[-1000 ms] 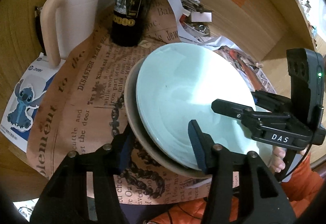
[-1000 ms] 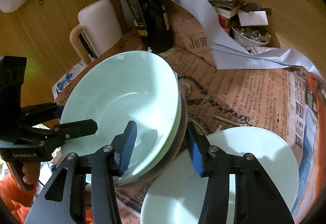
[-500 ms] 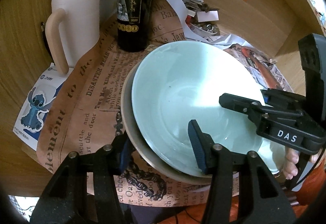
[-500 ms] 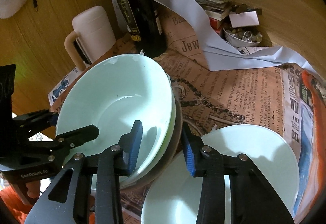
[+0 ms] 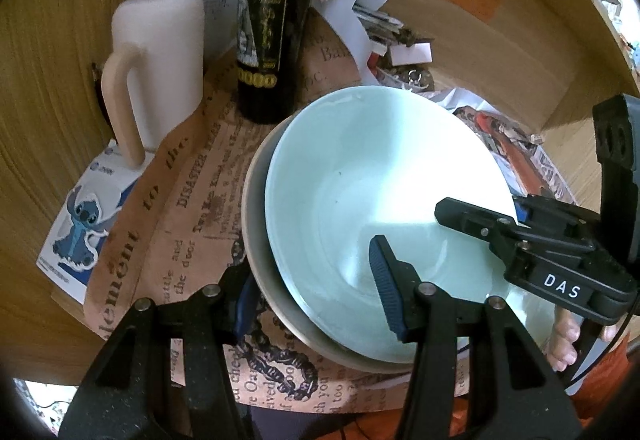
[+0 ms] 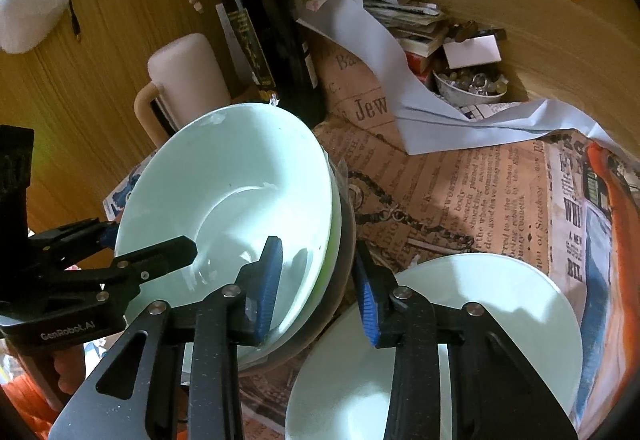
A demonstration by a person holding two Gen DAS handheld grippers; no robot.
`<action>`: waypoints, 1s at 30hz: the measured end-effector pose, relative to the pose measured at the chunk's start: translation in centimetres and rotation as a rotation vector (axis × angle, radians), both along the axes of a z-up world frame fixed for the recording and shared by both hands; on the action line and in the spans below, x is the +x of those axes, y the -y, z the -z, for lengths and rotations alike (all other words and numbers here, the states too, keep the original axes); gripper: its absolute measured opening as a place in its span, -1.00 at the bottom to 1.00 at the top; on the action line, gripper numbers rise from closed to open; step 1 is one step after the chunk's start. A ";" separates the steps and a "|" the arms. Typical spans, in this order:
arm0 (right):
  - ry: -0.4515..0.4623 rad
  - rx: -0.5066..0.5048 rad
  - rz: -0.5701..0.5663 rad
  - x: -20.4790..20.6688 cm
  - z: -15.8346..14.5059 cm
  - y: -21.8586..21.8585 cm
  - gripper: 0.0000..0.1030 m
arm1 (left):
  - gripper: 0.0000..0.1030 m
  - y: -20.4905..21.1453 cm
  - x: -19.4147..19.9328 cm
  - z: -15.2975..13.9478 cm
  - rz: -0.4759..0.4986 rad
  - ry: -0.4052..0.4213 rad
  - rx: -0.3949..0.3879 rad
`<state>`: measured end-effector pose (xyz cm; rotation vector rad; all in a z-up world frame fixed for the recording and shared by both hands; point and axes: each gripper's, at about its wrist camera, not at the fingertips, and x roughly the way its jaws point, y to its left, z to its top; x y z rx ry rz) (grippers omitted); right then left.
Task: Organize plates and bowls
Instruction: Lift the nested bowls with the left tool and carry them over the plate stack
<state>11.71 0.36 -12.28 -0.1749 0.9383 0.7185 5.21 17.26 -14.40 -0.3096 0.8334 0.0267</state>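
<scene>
A stack of nested bowls, pale mint bowl (image 5: 360,180) on top of a grey-brown bowl (image 5: 256,240), is tilted above the newsprint cloth. My left gripper (image 5: 312,292) is shut on the stack's near rim, one finger inside, one outside. My right gripper (image 6: 318,280) is shut on the opposite rim of the stack (image 6: 240,180); it shows in the left wrist view (image 5: 520,232) too. A pale mint plate (image 6: 480,320) lies on the cloth under the right gripper.
A dark wine bottle (image 5: 272,24) and a cream pitcher (image 5: 160,64) stand behind the stack. Papers, books and a small dish of trinkets (image 6: 468,88) crowd the back right. A cartoon card (image 5: 80,224) lies at left. Wooden walls surround.
Both grippers have closed tighter on the bowl stack's rims. The stack has lifted and tilted a little, and the views have drawn back from the table.
</scene>
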 end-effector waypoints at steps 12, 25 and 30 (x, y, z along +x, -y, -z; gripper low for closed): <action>0.039 0.046 0.046 -0.1 -2.2 2.4 -0.41 | 0.01 2.1 0.5 -1.7 0.045 0.039 0.016; 0.088 0.064 0.115 -0.9 -4.1 6.3 -0.41 | 0.01 5.6 0.9 -3.7 0.118 0.083 0.013; 0.103 0.071 0.146 -1.5 -4.7 8.2 -0.41 | 0.01 7.4 1.0 -4.2 0.151 0.094 0.024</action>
